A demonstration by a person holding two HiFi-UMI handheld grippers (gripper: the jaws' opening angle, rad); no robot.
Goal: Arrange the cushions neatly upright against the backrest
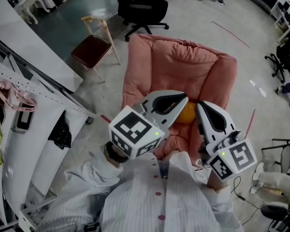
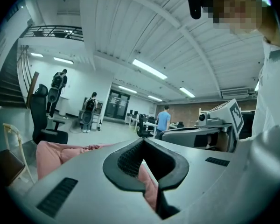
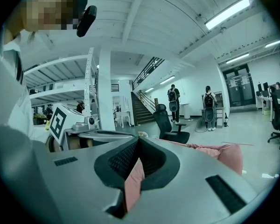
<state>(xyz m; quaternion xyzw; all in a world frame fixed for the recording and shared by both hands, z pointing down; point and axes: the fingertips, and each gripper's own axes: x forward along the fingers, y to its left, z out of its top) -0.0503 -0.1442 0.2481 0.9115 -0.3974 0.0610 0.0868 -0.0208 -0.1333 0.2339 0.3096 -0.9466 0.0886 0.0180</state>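
Observation:
A pink padded armchair (image 1: 179, 62) stands in front of me, its backrest on the far side. A yellow cushion (image 1: 187, 114) lies on the seat, mostly hidden behind the two grippers. My left gripper (image 1: 183, 99) hovers over the seat, shut and empty, its tips just left of the cushion. My right gripper (image 1: 200, 105) is beside it, also shut with nothing in it. In the left gripper view the jaws (image 2: 143, 140) meet above the pink armchair (image 2: 60, 153). The right gripper view shows closed jaws (image 3: 139, 139) and the pink armchair (image 3: 224, 153) beyond them.
A wooden chair with a dark red seat (image 1: 92, 47) stands left of the armchair, and a black office chair (image 1: 145, 8) stands behind it. White shelving panels (image 1: 38, 47) run along the left. Several people (image 2: 89, 111) stand far off in the hall. Cables (image 1: 241, 192) lie on the floor at right.

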